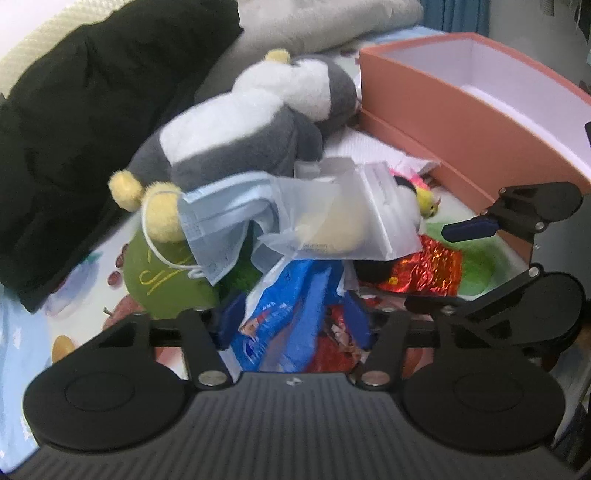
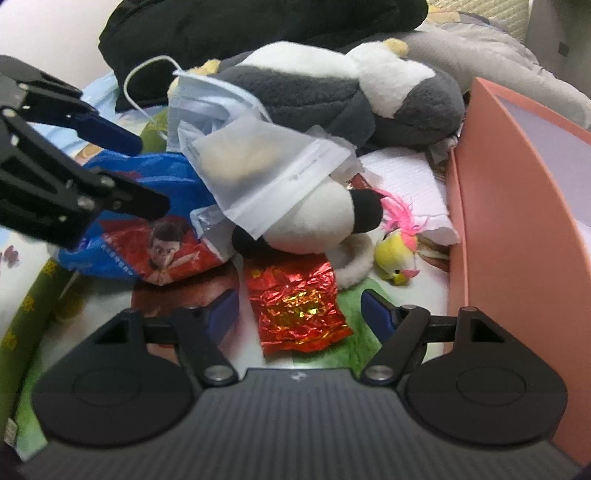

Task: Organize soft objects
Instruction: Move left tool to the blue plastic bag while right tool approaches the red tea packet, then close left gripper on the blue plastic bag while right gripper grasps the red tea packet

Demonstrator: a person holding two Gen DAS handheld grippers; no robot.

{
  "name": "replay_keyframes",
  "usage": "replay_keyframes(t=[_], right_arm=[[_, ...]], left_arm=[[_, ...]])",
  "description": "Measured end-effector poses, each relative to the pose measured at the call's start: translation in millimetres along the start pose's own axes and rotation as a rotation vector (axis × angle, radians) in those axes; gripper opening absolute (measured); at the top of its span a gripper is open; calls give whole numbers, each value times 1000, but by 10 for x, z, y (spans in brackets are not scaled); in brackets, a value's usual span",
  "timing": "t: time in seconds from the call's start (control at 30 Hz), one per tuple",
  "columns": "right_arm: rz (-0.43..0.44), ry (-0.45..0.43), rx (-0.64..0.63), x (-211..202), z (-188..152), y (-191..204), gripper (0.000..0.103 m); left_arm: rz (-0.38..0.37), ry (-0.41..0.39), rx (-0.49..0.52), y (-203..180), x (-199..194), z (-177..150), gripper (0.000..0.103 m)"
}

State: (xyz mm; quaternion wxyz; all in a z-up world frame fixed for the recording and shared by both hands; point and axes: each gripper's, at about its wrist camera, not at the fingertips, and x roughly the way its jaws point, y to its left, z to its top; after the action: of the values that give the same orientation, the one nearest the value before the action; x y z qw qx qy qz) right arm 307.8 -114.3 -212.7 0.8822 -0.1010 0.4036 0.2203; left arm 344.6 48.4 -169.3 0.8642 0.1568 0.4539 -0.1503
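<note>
Left wrist view shows the left gripper (image 1: 291,325) with its jaws set wide and nothing pinched between them; the blue snack bag (image 1: 291,314) lies in the gap, and I cannot tell if a pad touches it; in the right wrist view this gripper (image 2: 147,173) hovers over that bag (image 2: 147,206) with fingers apart. The right gripper (image 2: 299,314) has also its jaws spread, and the crumpled red foil wrapper (image 2: 299,310) lies flat on the printed bed sheet (image 2: 413,314) between the two blue pads (image 2: 376,314); contact is not clear.

Just beyond the wrapper lies a black and white plush toy (image 2: 314,218), partly covered by a translucent plastic pouch (image 2: 258,162); a light blue face mask (image 2: 210,103) is draped at the left of the pouch, its ear loop sticking up. Farther stands the big grey and white penguin plush (image 2: 332,88), lying on its side; a small yellow bird toy (image 2: 395,258) with pink tuft lies to the right, near the pink box (image 2: 509,206), which is open on the right side. A black jacket (image 2: 229,26) and a grey blanket (image 2: 491,62) are piled at the far end.
</note>
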Motion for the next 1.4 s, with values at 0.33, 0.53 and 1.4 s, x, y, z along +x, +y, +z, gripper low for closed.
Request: replay_keyframes(t=[0.33,0.53,1.4], right_arm=[[37,28,17,-55,-14,8,58],[32,49,56,-228,-105,-14,58],[24,30,190,-1193,-703,188,58]], left_arm=[[-19,34,-43,-73,10,-65,10],[-31,28,-151,-201,-172,-181,7],[10,-109,-608,-772,-995,-968,6]])
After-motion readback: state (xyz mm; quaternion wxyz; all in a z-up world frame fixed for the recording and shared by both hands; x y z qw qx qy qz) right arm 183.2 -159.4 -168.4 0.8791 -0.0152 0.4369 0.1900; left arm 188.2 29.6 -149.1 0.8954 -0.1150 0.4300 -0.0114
